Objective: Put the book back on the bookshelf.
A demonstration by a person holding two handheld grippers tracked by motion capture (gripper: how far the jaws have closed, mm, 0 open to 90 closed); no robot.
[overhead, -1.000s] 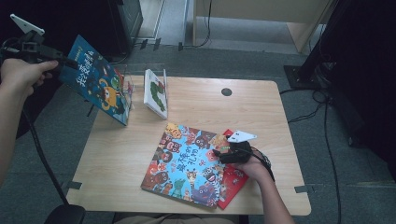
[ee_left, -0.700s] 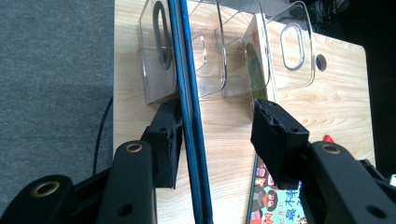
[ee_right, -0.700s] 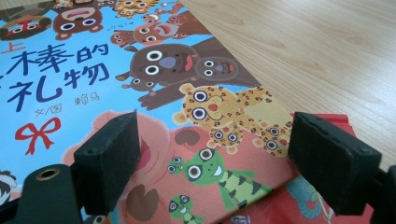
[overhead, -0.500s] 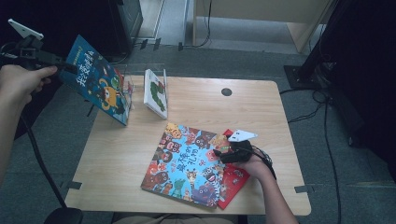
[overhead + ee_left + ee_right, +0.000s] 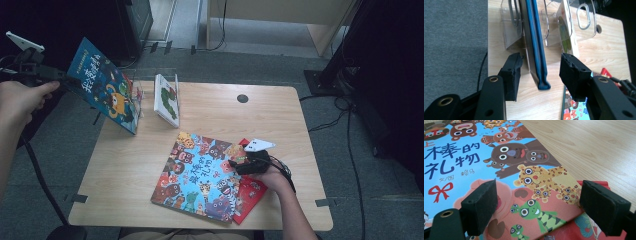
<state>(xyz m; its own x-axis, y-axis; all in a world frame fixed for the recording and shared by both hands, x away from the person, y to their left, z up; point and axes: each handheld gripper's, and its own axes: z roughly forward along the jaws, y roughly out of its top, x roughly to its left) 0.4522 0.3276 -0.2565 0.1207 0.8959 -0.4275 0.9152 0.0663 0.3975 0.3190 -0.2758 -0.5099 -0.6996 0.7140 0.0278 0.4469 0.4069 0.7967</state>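
A blue picture book (image 5: pixel 105 90) stands tilted in a clear rack (image 5: pixel 137 92) at the table's far left corner. My left gripper (image 5: pixel 65 80) is at the book's outer edge. In the left gripper view the blue book's spine (image 5: pixel 536 50) runs between the pads with a gap on each side. The jaws have just been opening, and my left gripper (image 5: pixel 540 67) is open. My right gripper (image 5: pixel 239 164) rests open over a colourful animal book (image 5: pixel 200 177) lying flat near the front. The right gripper view has the animal book's cover (image 5: pixel 499 157) under my right gripper (image 5: pixel 537 202).
A white book with a green figure (image 5: pixel 166 99) stands in the rack's other slot. A red book (image 5: pixel 250 192) lies under the animal book's right corner. The wooden table (image 5: pixel 280 120) has a round cable hole (image 5: pixel 242 98). Dark furniture stands at both sides.
My left hand has drawn back a little, lower in the picture, while the blue book stays in the rack. The right hand has not moved.
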